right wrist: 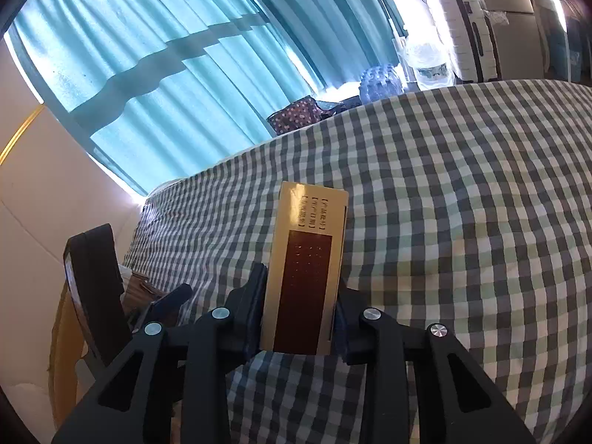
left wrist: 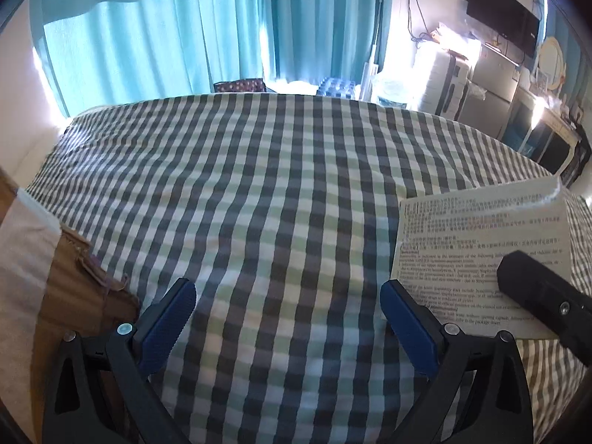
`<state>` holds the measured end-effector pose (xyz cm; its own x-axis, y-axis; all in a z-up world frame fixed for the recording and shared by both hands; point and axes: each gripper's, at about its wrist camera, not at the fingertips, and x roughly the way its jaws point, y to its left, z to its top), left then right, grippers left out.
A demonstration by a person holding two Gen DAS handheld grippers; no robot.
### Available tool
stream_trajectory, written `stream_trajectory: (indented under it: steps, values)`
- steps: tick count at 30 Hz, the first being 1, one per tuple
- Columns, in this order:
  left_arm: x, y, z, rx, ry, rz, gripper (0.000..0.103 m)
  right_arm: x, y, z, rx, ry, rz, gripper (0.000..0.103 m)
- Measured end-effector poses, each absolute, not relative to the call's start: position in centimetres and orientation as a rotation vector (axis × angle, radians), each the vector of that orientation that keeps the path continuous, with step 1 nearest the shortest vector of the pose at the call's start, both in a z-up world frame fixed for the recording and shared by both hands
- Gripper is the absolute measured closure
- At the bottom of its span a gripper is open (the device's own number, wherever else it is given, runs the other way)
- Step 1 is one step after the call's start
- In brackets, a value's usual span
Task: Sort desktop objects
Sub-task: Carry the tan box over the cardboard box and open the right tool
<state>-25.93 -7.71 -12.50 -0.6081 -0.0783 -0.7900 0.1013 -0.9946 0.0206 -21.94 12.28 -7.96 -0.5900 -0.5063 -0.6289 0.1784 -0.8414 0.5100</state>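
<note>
While the checked cloth (right wrist: 462,203) lies spread beneath, the right gripper (right wrist: 301,318) clamps the light, stiff, crushable gold box (right wrist: 307,270) by its lower sides above that cloth, and the left gripper (left wrist: 286,310) gapes wide, holding nothing.

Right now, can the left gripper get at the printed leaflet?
Probably yes. The left gripper is open and empty, and the leaflet lies just right of it on the checked cloth; only the right gripper's black finger overlaps it.
</note>
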Motion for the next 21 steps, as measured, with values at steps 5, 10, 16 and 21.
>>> stream_trajectory:
  steps: [5,10,16,21]
  values:
    - [-23.4,-6.7,-9.6,1.305,0.014,-2.787,0.001,-19.5,12.4,-5.3,1.111,-0.476,-2.518,0.073]
    - [-19.9,-5.8,-5.6,1.259,0.017,-2.848,0.001,-17.1,12.2,-1.6,1.146,-0.293,-2.594,0.073]
    - [-15.1,-6.6,0.0,1.249,0.014,-2.827,0.001,-12.9,10.9,4.6,1.107,-0.18,-2.654,0.073]
    - [-11.0,-9.5,6.9,1.109,0.002,-2.846,0.001,-9.0,7.2,11.3,0.983,-0.099,-2.678,0.073]
